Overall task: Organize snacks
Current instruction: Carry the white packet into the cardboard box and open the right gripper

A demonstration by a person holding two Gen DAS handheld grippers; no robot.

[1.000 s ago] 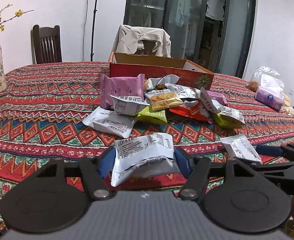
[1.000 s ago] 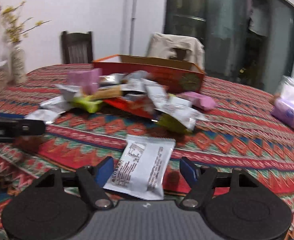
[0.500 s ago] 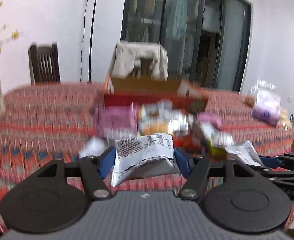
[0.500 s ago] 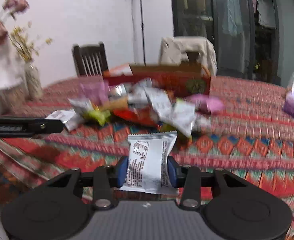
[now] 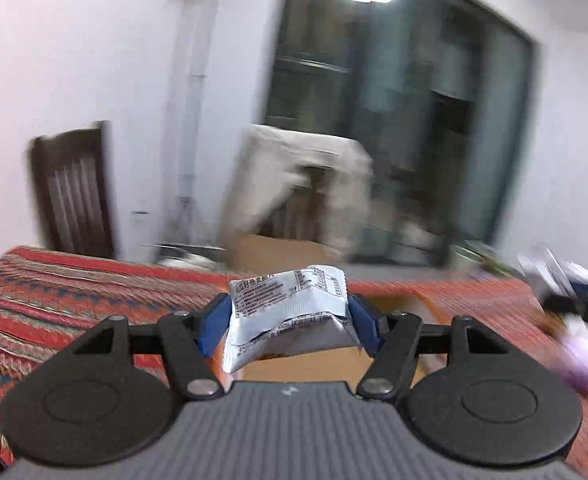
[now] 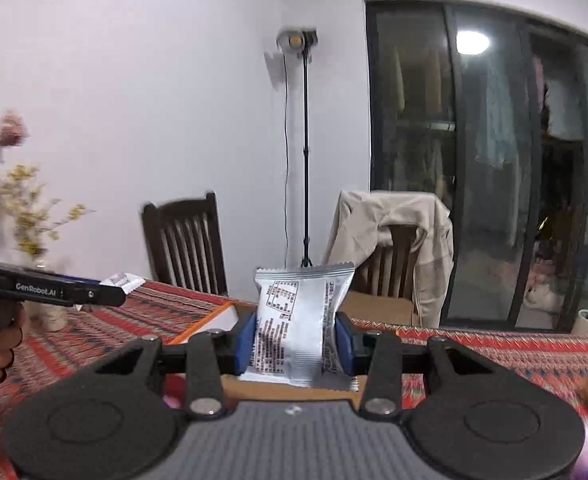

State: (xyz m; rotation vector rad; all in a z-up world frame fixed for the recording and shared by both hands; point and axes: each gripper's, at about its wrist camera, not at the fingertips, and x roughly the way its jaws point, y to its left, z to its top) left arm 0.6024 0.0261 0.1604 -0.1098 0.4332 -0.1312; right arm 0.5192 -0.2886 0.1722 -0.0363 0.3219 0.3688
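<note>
Your left gripper (image 5: pixel 289 326) pinched a crumpled white packet (image 5: pixel 289 312); your right gripper (image 6: pixel 295 340) clamped another packet (image 6: pixel 300 320), both raised over the cardboard box (image 6: pixel 378 304). You seemed mid-carry; next, lower and release into it.

"GenRobot.AI" stands on the left gripper (image 6: pixel 105 294).

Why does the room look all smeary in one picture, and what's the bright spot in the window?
Left wrist view: the chair and draped jacket smear with motion blur, while the held snack packet looks sharp. Right wrist view: mostly crisp, only the flowers at the left edge blur. The bright spot is a lamp reflected in the dark glass; the fisheye lens bends the edges of both views.
</note>
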